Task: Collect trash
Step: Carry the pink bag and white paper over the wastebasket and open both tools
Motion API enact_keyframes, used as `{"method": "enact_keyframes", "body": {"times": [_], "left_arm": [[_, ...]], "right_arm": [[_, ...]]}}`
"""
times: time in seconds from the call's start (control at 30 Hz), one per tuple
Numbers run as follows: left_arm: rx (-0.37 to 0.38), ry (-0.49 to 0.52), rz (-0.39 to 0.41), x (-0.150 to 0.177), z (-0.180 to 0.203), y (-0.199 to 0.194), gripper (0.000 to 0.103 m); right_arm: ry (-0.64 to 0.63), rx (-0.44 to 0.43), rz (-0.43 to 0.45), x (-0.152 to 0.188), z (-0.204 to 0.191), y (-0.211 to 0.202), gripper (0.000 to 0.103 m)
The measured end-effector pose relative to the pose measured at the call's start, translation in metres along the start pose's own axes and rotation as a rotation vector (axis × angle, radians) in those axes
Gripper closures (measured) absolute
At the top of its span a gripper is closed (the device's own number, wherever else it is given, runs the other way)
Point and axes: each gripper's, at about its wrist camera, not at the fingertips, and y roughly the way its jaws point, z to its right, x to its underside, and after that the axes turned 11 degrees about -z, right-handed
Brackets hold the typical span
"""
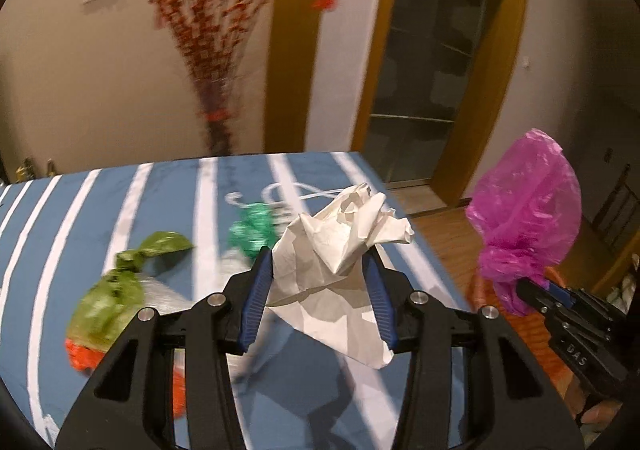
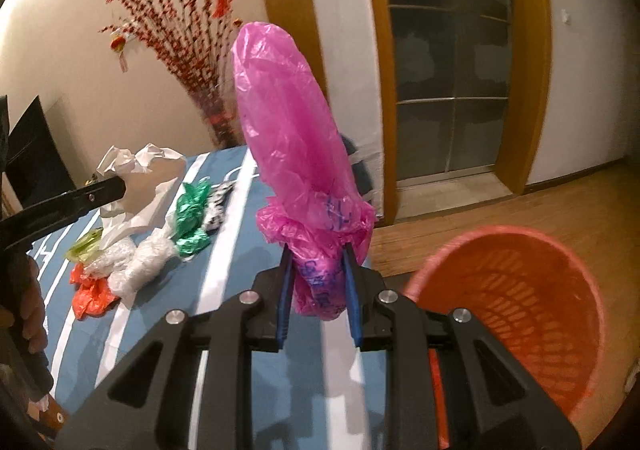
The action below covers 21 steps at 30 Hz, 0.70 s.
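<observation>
My left gripper (image 1: 318, 258) is shut on a crumpled white paper bag (image 1: 340, 246), held up above the striped table. In the right wrist view that paper bag (image 2: 140, 170) shows at the left with the left gripper's finger across it. My right gripper (image 2: 316, 250) is shut on a pink plastic bag (image 2: 288, 122) that stands puffed up above the pads; it appears in the left wrist view too, the pink bag (image 1: 528, 218) off the table's right edge. An orange mesh bin (image 2: 520, 306) stands on the floor at the lower right.
On the blue and white striped tablecloth (image 1: 168, 210) lie an olive green bag (image 1: 120, 282), a green bag (image 1: 252, 230), an orange bag (image 2: 90, 294) and clear plastic wads (image 2: 140, 262). A vase of red branches (image 2: 180, 38) and a wood-framed glass door (image 2: 452, 62) stand behind.
</observation>
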Motion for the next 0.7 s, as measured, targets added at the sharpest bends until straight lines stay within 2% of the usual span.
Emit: {"method": "enact_keyframes", "body": {"times": [0.33, 0.7], "left_arm": [[0.144, 0.089, -0.013, 0.010, 0.085, 0.007, 0.057], [0.258, 0.171, -0.090, 0.026, 0.163, 0.036, 0.057]], "right_arm": [[0.127, 0.090, 0.035, 0.020, 0.073, -0.038, 0.079], [0.250, 0.143, 0.010, 0.044, 0.137, -0.045, 0.079]]}}
